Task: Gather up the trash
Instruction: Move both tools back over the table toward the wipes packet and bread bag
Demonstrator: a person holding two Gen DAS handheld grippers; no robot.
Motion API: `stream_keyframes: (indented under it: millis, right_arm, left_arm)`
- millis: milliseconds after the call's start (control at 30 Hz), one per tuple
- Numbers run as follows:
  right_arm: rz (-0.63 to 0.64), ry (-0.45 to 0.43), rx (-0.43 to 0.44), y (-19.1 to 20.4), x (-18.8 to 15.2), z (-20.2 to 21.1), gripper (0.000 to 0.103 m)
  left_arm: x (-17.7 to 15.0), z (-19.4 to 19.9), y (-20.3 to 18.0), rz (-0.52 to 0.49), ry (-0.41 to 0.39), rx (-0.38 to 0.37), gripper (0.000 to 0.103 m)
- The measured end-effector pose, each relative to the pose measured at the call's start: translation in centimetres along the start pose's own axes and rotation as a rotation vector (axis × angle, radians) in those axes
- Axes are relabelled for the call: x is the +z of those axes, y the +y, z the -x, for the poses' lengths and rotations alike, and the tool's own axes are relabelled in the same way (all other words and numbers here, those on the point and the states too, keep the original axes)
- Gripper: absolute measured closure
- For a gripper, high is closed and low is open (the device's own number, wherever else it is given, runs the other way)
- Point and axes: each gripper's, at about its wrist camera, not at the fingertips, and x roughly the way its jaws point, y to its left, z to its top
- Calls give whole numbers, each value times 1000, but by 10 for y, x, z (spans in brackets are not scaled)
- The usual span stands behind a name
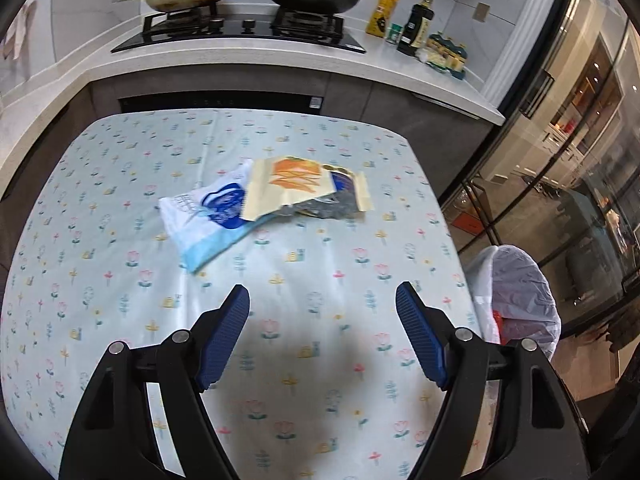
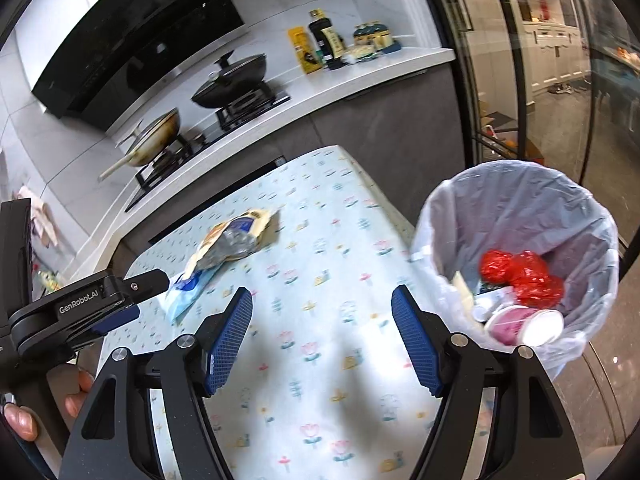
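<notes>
Kitchen table (image 1: 120, 208) under flowered cloth carries two wrappers (image 1: 264, 196), untouched; bin (image 2: 520, 208) stands beside it. I judge pickup comes next: left gripper (image 1: 322, 312) and right gripper (image 2: 322, 312), both spread and empty, must reach forward.

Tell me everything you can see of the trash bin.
The trash bin stands on the floor beside the table's right edge, lined with a thin translucent white bag folded over its rim. It is open-topped, upright and partly filled: crumpled red plastic, a pink-and-white cup and smaller scraps. Neither gripper touches it.
</notes>
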Motion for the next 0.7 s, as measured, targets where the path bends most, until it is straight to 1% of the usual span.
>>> stream_keyframes:
  millis: [300,367,500,533,633,700]
  right_arm:
    - [37,42,44,51,-14,-30,33]
    - [46,54,52,62,-16,-38,33]
    - [66,73,67,82,-18,-57,33]
    - [69,80,73,87,-18,-64,33]
    - [75,94,81,99,-18,-82,33]
    - [72,101,92,105,-15,-93,33]
  left_arm:
    - [1,-1,50,47,4,26,31]
    - [3,-4,63,68,6,32,29]
    - [8,-11,90,112,14,37,28]
    - [10,-13,95,120,17,40,28]
    - [15,-22,112,134,14,49,21]
    - [20,-30,120,134,19,52,21]
